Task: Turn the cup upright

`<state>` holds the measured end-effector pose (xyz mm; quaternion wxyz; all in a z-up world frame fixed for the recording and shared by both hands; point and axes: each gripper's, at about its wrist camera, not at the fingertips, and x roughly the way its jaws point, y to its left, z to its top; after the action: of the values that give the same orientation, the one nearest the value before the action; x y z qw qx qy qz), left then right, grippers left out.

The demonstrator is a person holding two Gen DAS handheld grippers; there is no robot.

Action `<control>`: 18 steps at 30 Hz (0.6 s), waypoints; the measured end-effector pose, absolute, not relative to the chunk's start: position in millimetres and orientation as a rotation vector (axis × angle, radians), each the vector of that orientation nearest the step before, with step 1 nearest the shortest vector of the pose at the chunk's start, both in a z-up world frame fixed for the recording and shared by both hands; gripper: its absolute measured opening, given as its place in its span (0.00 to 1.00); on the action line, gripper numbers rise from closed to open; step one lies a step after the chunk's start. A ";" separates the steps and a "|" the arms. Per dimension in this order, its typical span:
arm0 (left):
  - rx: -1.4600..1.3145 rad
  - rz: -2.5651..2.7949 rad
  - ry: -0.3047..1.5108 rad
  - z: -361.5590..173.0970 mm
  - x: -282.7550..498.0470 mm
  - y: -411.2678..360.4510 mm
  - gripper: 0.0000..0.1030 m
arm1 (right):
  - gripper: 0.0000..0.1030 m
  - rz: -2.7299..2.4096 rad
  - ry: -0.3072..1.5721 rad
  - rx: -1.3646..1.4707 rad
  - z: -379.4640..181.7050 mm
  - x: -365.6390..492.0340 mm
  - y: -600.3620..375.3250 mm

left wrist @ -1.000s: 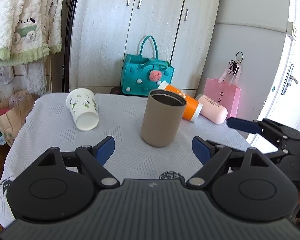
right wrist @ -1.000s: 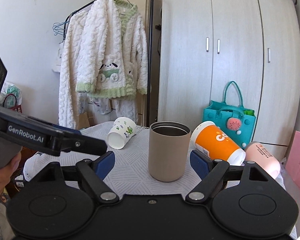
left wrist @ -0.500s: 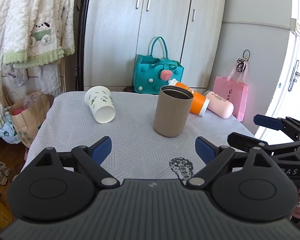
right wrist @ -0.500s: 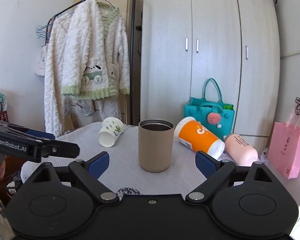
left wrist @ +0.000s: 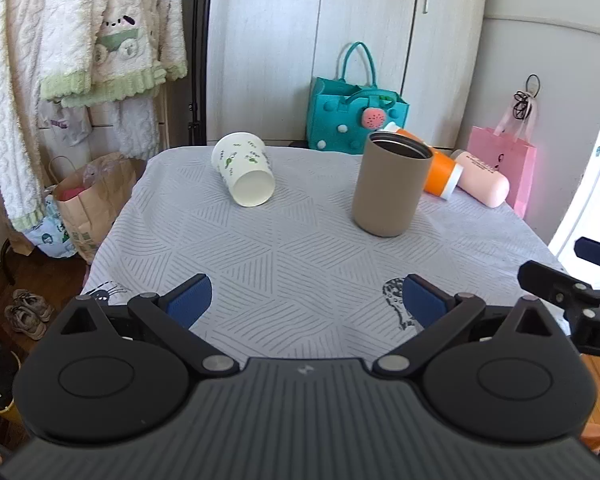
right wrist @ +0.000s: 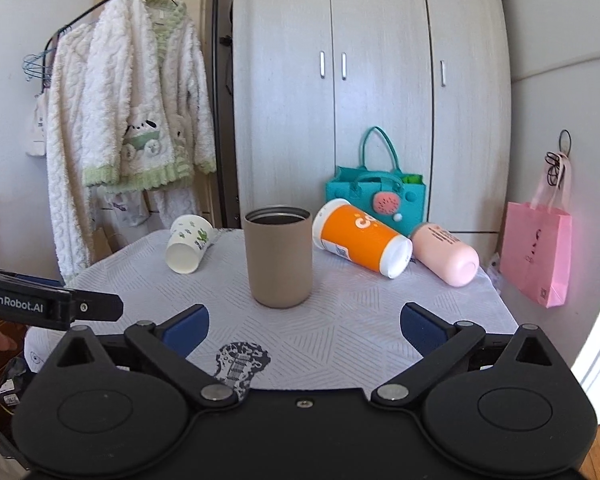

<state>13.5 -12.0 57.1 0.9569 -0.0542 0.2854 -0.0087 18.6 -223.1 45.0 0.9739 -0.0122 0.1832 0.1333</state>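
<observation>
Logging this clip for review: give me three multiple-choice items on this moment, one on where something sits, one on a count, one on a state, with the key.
1. Where does the orange cup lie?
A. between the tan tumbler and the pink bottle
B. left of the white paper cup
C. on the floor

2. How many drinking vessels on the table lie on their sides?
A. one
B. three
C. four

3. How are the two grippers?
A. both shut on cups
B. left shut, right open
C. both open and empty

Key:
1. A: it lies right of the tan tumbler and left of the pink bottle.
2. B: the white paper cup, orange cup and pink bottle lie tipped; only the tumbler stands.
3. C: the left gripper and right gripper show spread fingers with nothing between.
</observation>
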 end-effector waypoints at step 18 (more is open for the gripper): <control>-0.047 0.071 0.602 59.4 11.5 -10.7 1.00 | 1.00 0.087 0.445 -0.030 32.9 23.2 -220.6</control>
<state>11.5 -10.7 59.4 0.9541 -0.0233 0.2965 0.0348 23.2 -220.6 32.9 0.9743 -0.0149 0.2205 0.0433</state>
